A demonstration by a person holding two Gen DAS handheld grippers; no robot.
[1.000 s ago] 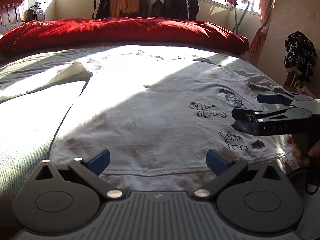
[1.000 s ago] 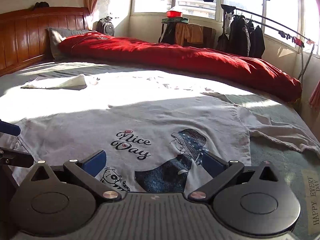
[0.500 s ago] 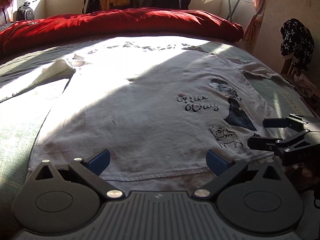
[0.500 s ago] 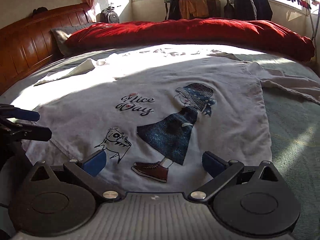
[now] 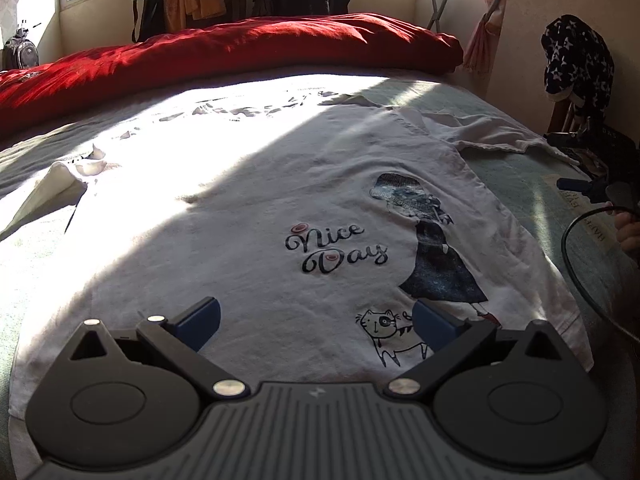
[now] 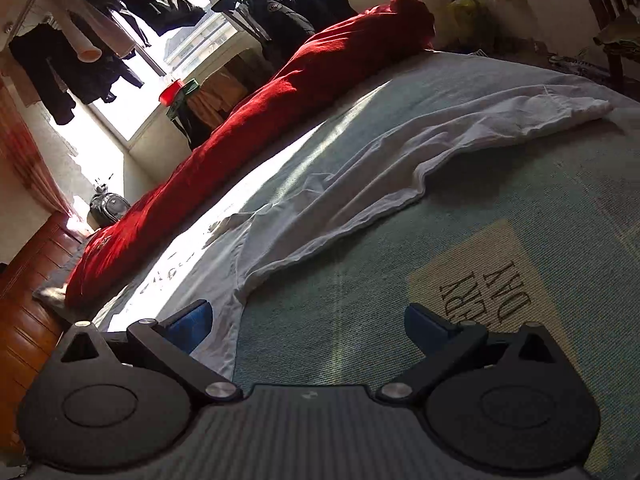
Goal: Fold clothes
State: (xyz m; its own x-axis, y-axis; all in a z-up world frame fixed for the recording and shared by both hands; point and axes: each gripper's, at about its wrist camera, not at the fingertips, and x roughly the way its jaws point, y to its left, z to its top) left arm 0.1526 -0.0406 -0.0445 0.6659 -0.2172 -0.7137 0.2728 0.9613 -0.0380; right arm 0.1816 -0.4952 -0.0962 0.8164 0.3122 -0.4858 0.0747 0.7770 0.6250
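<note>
A white T-shirt [image 5: 256, 216] printed with "Nice Day", a girl and a cat lies flat, front up, on the bed. My left gripper [image 5: 316, 320] hovers open just above its hem, with the cat print by the right fingertip [image 5: 434, 326]. My right gripper [image 5: 570, 160] shows at the far right edge, open, beside the shirt's right sleeve [image 5: 492, 136]. In the tilted right wrist view, the right gripper [image 6: 308, 320] stands open over the bed sheet. Its left fingertip [image 6: 192, 320] is over the shirt's side edge [image 6: 228, 320], and the crumpled sleeve [image 6: 440, 152] lies ahead.
A red duvet [image 5: 224, 52] is bunched along the far side of the bed. The green sheet [image 6: 400, 280] carries a beige text patch [image 6: 480, 292]. A star-patterned garment [image 5: 576, 60] hangs on a chair at right; a wooden headboard [image 6: 28, 292] stands at left. A hand [image 5: 628, 234] and cable are at right.
My left gripper has moved forward and rightward over the hem toward the cat print. My right gripper has swung off the shirt's front to its right side and tilted, now facing the sleeve.
</note>
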